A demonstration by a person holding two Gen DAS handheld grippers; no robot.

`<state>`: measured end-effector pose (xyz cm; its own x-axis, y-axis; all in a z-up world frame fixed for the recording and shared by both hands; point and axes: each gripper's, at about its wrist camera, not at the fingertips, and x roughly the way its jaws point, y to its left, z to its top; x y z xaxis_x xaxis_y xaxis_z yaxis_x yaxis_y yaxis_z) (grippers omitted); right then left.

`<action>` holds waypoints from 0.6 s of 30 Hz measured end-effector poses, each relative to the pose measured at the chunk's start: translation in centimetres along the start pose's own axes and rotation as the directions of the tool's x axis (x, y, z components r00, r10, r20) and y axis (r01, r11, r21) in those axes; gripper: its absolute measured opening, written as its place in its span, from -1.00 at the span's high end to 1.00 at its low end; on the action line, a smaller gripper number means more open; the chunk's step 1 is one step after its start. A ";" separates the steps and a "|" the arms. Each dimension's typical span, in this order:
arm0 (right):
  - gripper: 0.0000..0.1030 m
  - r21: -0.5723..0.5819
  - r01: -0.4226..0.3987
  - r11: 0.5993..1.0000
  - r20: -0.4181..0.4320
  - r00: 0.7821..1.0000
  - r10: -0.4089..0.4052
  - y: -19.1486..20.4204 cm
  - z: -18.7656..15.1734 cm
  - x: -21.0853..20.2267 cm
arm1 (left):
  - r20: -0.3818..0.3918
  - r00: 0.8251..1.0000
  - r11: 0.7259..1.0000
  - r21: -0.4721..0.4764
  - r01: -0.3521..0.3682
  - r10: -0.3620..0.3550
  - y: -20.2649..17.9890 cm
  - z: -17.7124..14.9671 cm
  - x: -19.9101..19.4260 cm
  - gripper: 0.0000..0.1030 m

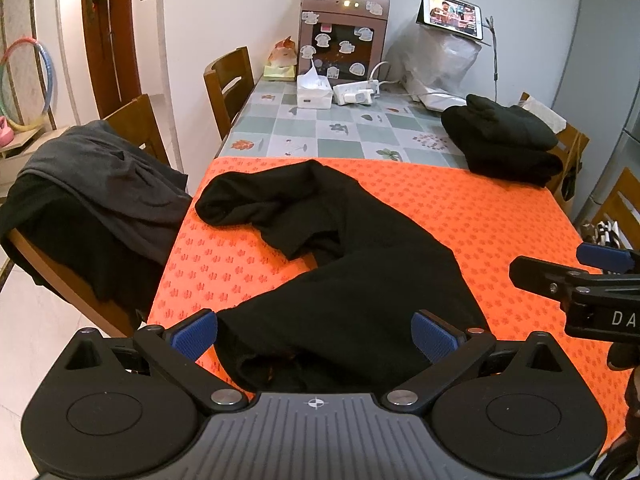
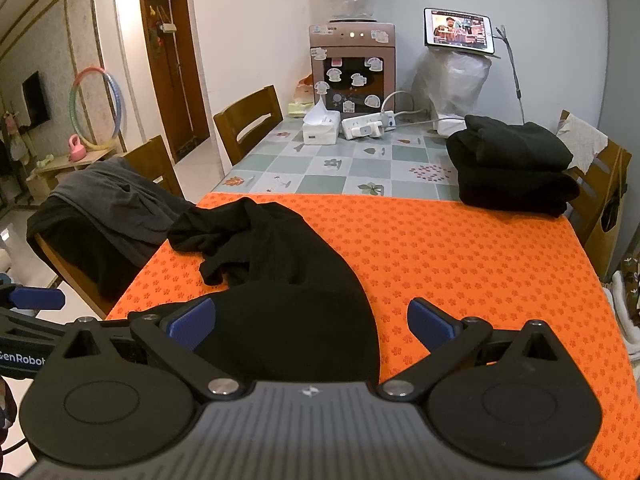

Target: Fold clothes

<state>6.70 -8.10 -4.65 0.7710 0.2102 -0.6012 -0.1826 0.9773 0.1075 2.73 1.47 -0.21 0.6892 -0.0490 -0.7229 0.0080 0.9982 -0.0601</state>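
Black crumpled cloth garment (image 1: pixel 344 264) lies unfolded on the orange patterned counter (image 1: pixel 500 220), directly ahead of both tools; left tool (image 1: pixel 314 338) and right tool (image 2: pixel 310 324) each stand apart, gripping nothing.

A black garment (image 1: pixel 352 264) lies rumpled and unfolded across the near left part of the orange mat (image 1: pixel 500 232), one crumpled end stretching toward the far left edge, while a stack of folded black clothes (image 1: pixel 508 140) sits at the mat's far right corner
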 end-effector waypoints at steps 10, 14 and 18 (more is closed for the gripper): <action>-1.00 -0.014 -0.007 1.000 -0.004 1.000 0.007 0.0 0.4 0.1 | -0.003 1.000 1.000 -0.014 -0.007 0.007 0.2 -0.1 0.1 -1.00; -1.00 -0.009 -0.009 1.000 -0.009 1.000 0.009 0.0 0.3 0.2 | -0.006 1.000 1.000 -0.011 -0.007 0.007 0.2 -0.1 0.1 -1.00; -1.00 -0.004 -0.008 1.000 -0.010 1.000 0.008 0.0 0.3 0.3 | -0.009 1.000 1.000 -0.011 -0.007 0.007 0.4 -0.2 0.2 -1.00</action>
<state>7.05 -8.02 -4.61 0.7632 0.2176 -0.6084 -0.1911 0.9755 0.1091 2.79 1.82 -0.52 0.6830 -0.0428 -0.7291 -0.0045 0.9980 -0.0629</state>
